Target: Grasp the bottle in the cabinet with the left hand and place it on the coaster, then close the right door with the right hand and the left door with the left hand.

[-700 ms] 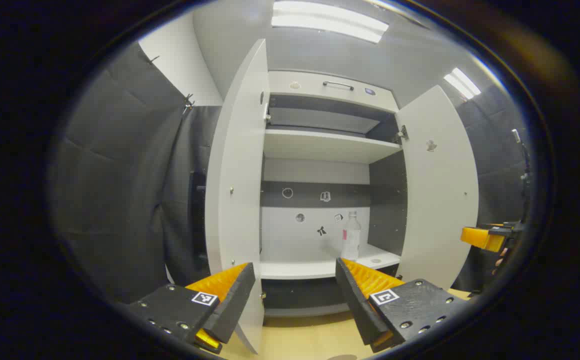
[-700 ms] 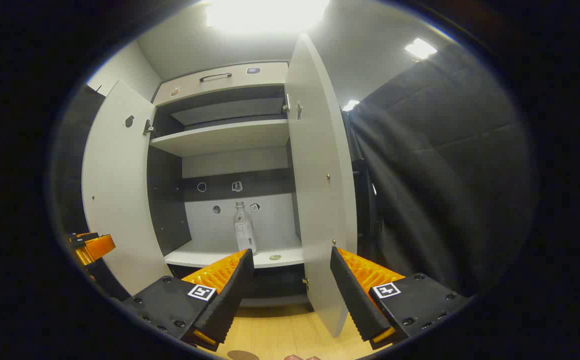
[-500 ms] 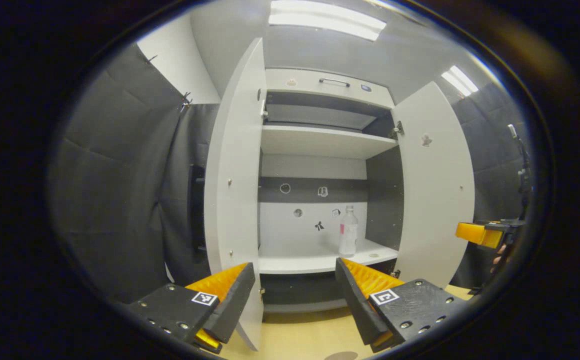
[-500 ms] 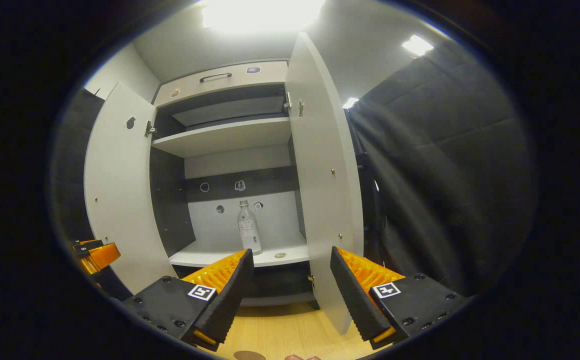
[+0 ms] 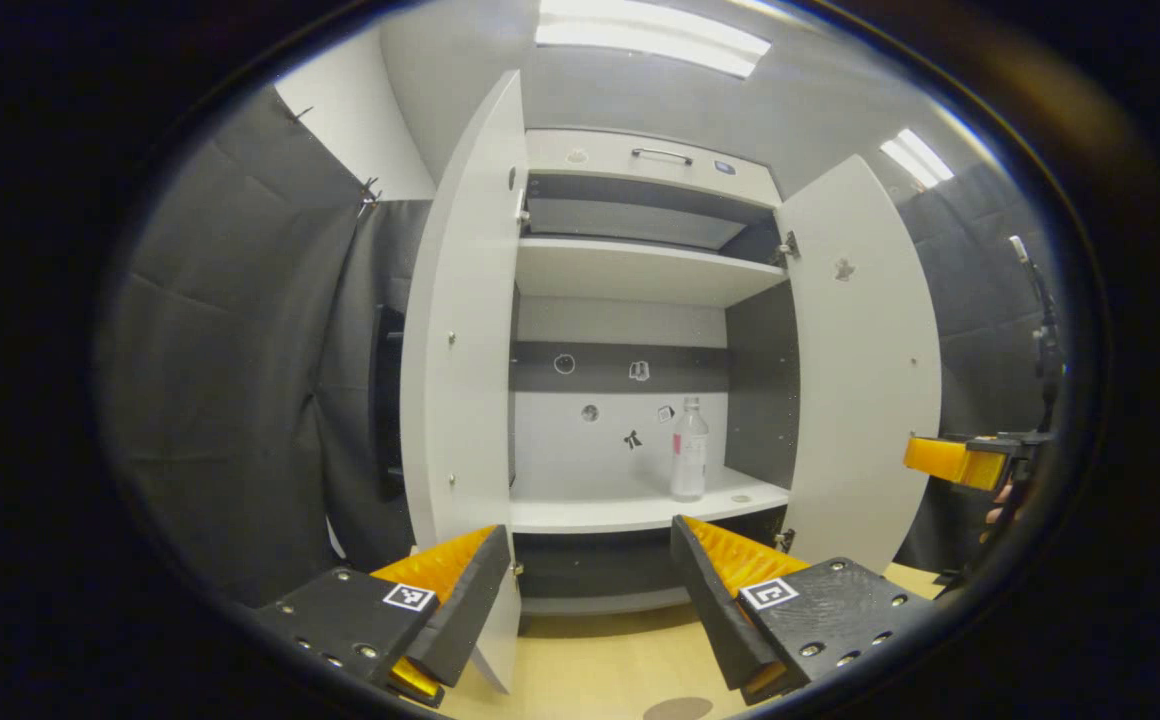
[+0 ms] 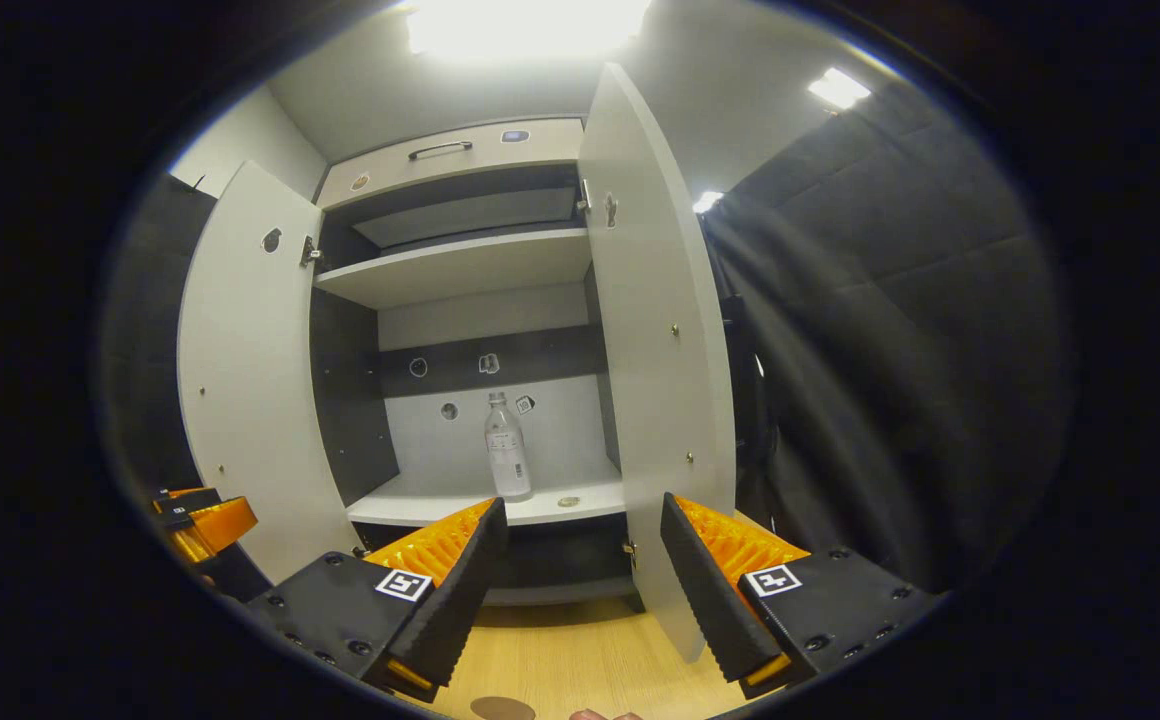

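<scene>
While both grippers are hanging in front of the cabinet, the scene is reading as follows.

Room: dark padded cloth walls are closing in the booth on both sides, and bright ceiling panels are glaring overhead.
Surface: a pale wooden table (image 6: 580,650) is stretching from the grippers toward the foot of the cabinet.
Cabinet: the white cabinet (image 5: 640,275) is standing with both doors swung wide, showing an upper shelf, a lower shelf and a dark band across the back wall with small stickers on it.
Left door: the left door (image 5: 460,330) is standing open, nearly edge-on in the left gripper view.
Right door: the right door (image 6: 655,330) is standing open, its lower edge hanging between the right gripper's fingers in the right gripper view.
Bottle: the bottle (image 5: 689,450) (image 6: 507,447) is standing upright on the lower shelf, clear, white-capped, with a label around its middle.
Coaster: a dark round coaster (image 5: 677,709) (image 6: 502,708) is lying on the table at the bottom edge of each view, partly cut off.
Left gripper: the left gripper (image 5: 590,590) is holding its fingers spread apart with nothing between them; the bottle is sitting well ahead, above the right-hand finger.
Right gripper: the right gripper (image 6: 582,590) is likewise spread and carrying nothing; the bottle is sitting well ahead, above its left-hand finger.
</scene>
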A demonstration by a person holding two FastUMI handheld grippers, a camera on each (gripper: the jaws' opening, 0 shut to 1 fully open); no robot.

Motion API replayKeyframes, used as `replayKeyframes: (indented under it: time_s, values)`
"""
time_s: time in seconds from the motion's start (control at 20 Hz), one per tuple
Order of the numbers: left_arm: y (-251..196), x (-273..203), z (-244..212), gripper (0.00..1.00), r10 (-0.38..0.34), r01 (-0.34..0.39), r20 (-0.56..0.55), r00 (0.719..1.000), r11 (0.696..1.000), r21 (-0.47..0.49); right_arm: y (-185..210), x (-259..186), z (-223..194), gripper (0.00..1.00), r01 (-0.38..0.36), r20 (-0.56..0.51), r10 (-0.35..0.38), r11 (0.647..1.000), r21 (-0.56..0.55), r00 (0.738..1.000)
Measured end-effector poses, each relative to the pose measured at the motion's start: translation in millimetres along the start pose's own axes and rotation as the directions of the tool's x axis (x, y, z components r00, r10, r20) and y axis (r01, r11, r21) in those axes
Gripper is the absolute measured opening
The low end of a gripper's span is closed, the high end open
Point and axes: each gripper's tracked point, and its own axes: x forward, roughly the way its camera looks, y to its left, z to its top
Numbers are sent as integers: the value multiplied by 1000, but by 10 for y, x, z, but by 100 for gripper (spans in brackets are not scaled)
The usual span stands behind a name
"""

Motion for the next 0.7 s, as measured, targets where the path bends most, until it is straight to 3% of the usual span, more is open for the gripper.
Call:
replayKeyframes:
  time_s: [0.4,0.7]
  values:
    - [-214,233,28,94,-50,50,6,999,999,-6,-195,-65,20,98,48,-6,-48,999,-13,999]
    - [-684,770,47,94,-154,154,3,988,988,-29,-925,-277,170,98,215,-1,-215,976,-38,977]
